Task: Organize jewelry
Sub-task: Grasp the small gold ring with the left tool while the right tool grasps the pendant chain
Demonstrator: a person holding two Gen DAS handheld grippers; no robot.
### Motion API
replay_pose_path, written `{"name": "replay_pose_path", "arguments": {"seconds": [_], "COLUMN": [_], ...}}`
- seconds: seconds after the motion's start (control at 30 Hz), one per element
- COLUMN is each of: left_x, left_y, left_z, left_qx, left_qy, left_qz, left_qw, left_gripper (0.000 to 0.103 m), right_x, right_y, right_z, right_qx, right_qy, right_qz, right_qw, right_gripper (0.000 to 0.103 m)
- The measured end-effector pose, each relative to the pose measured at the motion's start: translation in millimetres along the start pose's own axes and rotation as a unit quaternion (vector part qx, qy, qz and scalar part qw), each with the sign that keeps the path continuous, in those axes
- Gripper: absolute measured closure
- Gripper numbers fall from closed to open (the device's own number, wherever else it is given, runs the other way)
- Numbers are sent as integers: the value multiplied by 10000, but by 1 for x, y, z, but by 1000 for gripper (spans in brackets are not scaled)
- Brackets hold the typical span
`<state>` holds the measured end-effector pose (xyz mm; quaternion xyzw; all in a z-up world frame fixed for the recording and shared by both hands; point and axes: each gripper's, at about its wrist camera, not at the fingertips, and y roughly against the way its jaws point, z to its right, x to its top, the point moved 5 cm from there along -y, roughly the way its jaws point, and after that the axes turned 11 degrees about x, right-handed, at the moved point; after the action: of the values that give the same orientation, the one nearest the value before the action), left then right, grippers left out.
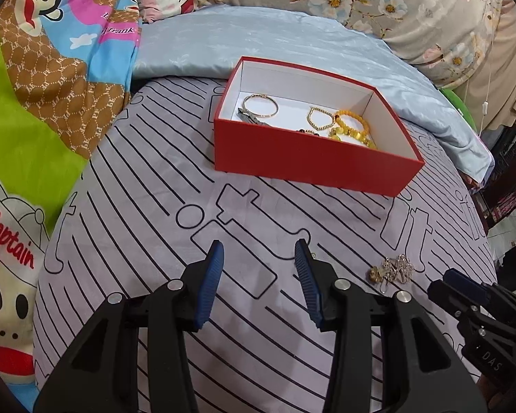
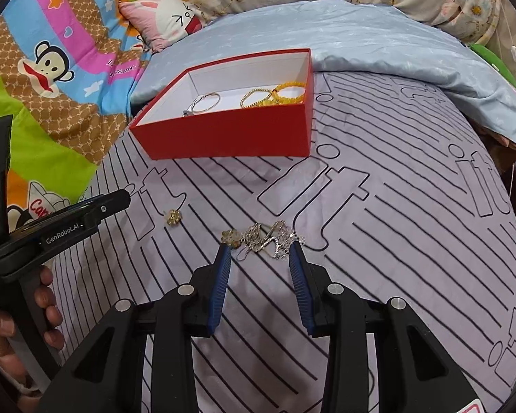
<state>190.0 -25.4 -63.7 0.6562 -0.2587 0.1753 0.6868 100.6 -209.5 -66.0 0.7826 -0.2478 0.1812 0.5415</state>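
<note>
A red box (image 1: 313, 161) (image 2: 230, 136) with a white inside stands on the striped lilac sheet. In it lie a thin gold bangle (image 1: 260, 105) (image 2: 208, 100), a gold bead bracelet (image 1: 320, 118) (image 2: 254, 98) and yellow bead bracelets (image 1: 352, 127) (image 2: 289, 93). A tangled pile of silver and gold chains (image 2: 266, 239) (image 1: 394, 270) lies on the sheet just past my right gripper (image 2: 260, 251), which is open with nothing between its fingers. A small gold flower piece (image 2: 173, 217) lies alone to its left. My left gripper (image 1: 259, 253) is open over bare sheet.
A cartoon-print quilt (image 1: 51, 79) is heaped at the left, a pale blue pillow (image 1: 258, 41) and a floral cover (image 1: 412, 3) behind the box. The bed's edge drops off at the right (image 1: 498, 206). A person's hand (image 2: 13, 330) holds the left gripper's handle.
</note>
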Motion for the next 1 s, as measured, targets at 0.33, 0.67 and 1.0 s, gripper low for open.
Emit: {"name": "replay_pose_path", "arguments": {"seconds": [0.33,0.67,1.0], "left_x": [-16,-27,-31], "left_y": [-1,-5,-9], "left_z": [11,16,14], "left_qx": [-119,-131,-111], "left_qy": [-90,-154,-150], "left_qz": [-154,-280,-351], "left_qw": [9998,9994,9992], "left_gripper": [62,62,62], "right_x": [-6,-9,0], "right_y": [-8,-22,-35], "right_z": [9,16,-7], "right_qx": [-87,-57,222], "right_qy": [-105,-180,7], "right_qz": [-77,-177,-190], "right_qw": [9999,9997,9996], "right_gripper": [68,70,72]}}
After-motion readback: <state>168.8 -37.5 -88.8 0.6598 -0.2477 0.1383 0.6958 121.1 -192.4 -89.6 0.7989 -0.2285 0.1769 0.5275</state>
